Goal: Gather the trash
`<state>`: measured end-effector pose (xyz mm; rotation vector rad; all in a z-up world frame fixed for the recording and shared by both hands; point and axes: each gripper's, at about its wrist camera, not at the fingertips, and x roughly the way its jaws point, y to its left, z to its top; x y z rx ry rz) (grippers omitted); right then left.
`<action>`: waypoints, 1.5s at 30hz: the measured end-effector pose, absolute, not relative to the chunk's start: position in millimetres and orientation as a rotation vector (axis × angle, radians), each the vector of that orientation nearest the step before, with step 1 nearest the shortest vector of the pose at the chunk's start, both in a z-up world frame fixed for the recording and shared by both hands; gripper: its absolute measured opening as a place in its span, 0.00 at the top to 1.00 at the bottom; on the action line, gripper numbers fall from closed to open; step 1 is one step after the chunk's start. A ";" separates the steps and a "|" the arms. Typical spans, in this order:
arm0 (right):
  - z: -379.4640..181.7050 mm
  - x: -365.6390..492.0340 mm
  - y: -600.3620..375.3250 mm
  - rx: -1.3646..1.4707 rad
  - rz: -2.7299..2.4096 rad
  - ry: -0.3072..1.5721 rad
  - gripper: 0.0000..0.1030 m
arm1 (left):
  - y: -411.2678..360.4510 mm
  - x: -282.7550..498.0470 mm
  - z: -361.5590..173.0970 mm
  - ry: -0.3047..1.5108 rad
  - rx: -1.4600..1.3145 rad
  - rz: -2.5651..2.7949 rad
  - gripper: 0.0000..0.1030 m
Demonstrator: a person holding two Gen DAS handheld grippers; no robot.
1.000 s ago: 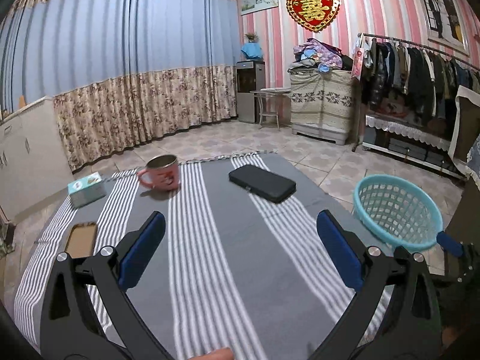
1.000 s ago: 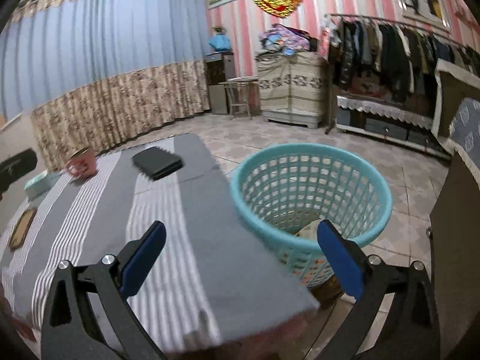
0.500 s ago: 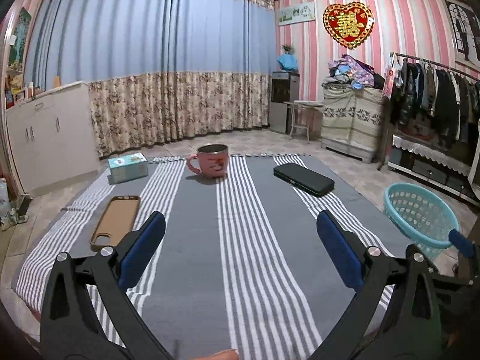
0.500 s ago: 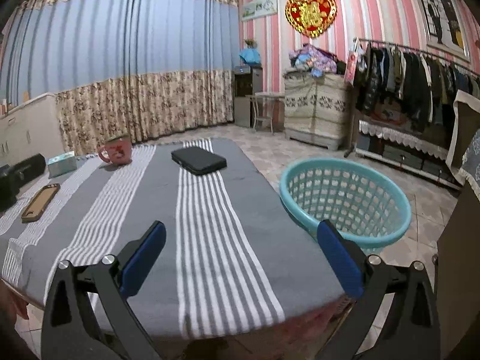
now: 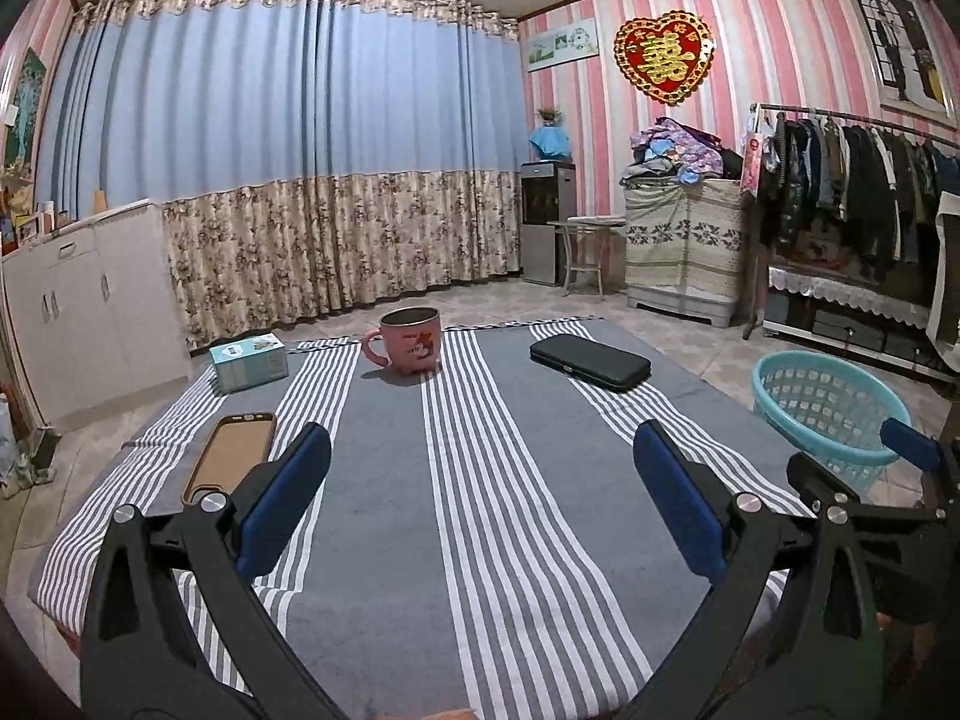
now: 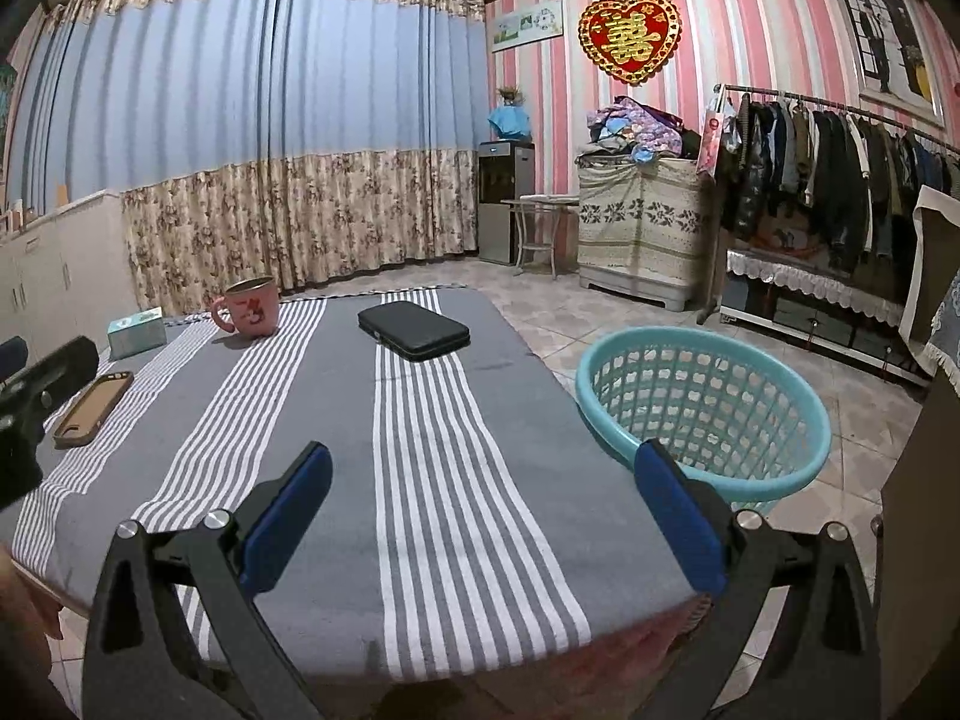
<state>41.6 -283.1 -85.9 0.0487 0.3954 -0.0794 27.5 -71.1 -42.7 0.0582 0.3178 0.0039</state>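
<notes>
Both the left hand-held gripper (image 5: 480, 495) and right hand-held gripper (image 6: 483, 501) hover wide apart and empty above the striped desk (image 6: 420, 420), beside a teal basket (image 6: 702, 408).

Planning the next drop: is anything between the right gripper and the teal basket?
Nothing visible. The right gripper is open and empty above the table's right edge, and the teal basket sits just off that edge, with its rim unobstructed.
</notes>
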 end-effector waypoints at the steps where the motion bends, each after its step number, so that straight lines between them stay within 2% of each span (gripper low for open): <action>1: -85.7 41.6 -282.9 0.050 -0.080 0.393 0.04 | -70.9 26.3 -43.5 0.317 0.058 -0.002 0.05; 45: -85.3 39.0 -280.9 0.038 -0.074 0.387 0.04 | -63.2 21.8 -58.9 0.328 0.061 -0.030 0.05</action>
